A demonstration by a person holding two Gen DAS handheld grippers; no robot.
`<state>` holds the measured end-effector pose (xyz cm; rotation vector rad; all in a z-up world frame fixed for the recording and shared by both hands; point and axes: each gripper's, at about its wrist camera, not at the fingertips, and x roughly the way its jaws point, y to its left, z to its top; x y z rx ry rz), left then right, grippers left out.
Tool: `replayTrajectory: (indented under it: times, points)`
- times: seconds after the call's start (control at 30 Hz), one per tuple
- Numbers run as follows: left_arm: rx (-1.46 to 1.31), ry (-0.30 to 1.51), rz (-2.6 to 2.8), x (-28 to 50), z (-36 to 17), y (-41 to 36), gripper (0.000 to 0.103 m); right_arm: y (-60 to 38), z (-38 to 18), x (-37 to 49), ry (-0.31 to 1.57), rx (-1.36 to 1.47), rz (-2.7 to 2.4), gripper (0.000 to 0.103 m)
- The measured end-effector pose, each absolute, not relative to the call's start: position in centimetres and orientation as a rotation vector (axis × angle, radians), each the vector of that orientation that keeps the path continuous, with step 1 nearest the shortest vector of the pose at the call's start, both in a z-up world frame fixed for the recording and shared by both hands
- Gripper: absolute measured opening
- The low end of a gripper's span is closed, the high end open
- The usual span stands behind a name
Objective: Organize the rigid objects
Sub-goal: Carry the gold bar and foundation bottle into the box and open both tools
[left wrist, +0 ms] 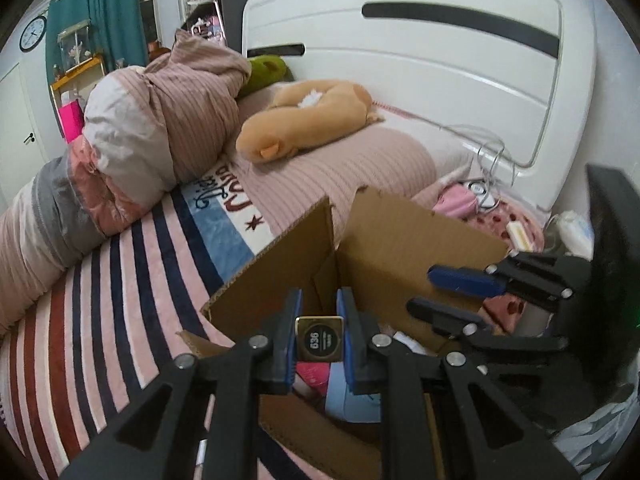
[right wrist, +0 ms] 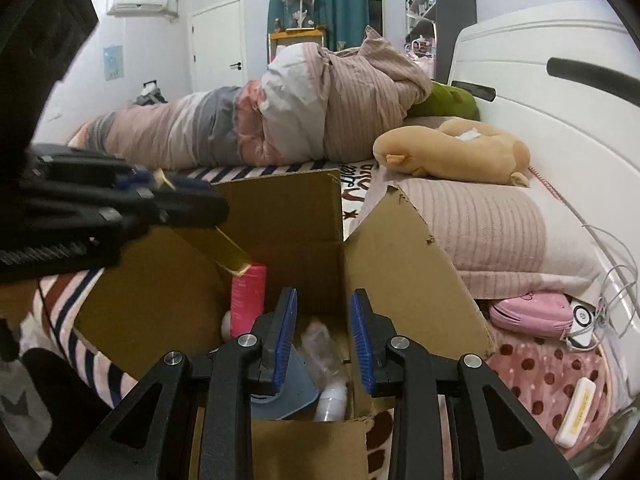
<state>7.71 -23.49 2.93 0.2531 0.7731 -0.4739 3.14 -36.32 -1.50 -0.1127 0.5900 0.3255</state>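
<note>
An open cardboard box (left wrist: pixel 380 236) (right wrist: pixel 404 264) stands on the bed. My left gripper (left wrist: pixel 319 320) is shut on a gold rectangular case (left wrist: pixel 319 339) and holds it over the box; the case (right wrist: pixel 224 249) also shows in the right wrist view, slanting down from the left gripper (right wrist: pixel 172 196) toward a pink bottle (right wrist: pixel 249 298) in the box. My right gripper (right wrist: pixel 324 316) is open and empty above the box's near side, and shows at the right of the left wrist view (left wrist: pixel 444 292). A clear bottle (right wrist: pixel 320 344), a white bottle (right wrist: pixel 331 398) and a blue item (right wrist: pixel 294 384) lie inside.
A striped blanket (left wrist: pixel 104 300) covers the bed, with a rolled duvet (left wrist: pixel 132 140) and an orange plush toy (left wrist: pixel 304 116) behind the box. A white headboard (left wrist: pixel 440 60) stands at the right. A pink pouch (right wrist: pixel 532 312), cables (right wrist: pixel 616 292) and a cream case (right wrist: pixel 576 416) lie at the right.
</note>
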Motion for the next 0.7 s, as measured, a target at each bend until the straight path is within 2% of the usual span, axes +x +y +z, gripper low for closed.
replayTrajectory:
  times: [0.43, 0.7]
  points:
    - [0.304, 0.882, -0.468, 11.0, 0.3, -25.3, 0.016, -36.2, -1.5, 3.4, 0.596, -0.109, 0.328, 0.025]
    - [0.235, 0.817, -0.469, 9.5, 2.6, -22.7, 0.020, -35.4, -0.9, 2.6, 0.599, -0.131, 0.310, 0.026]
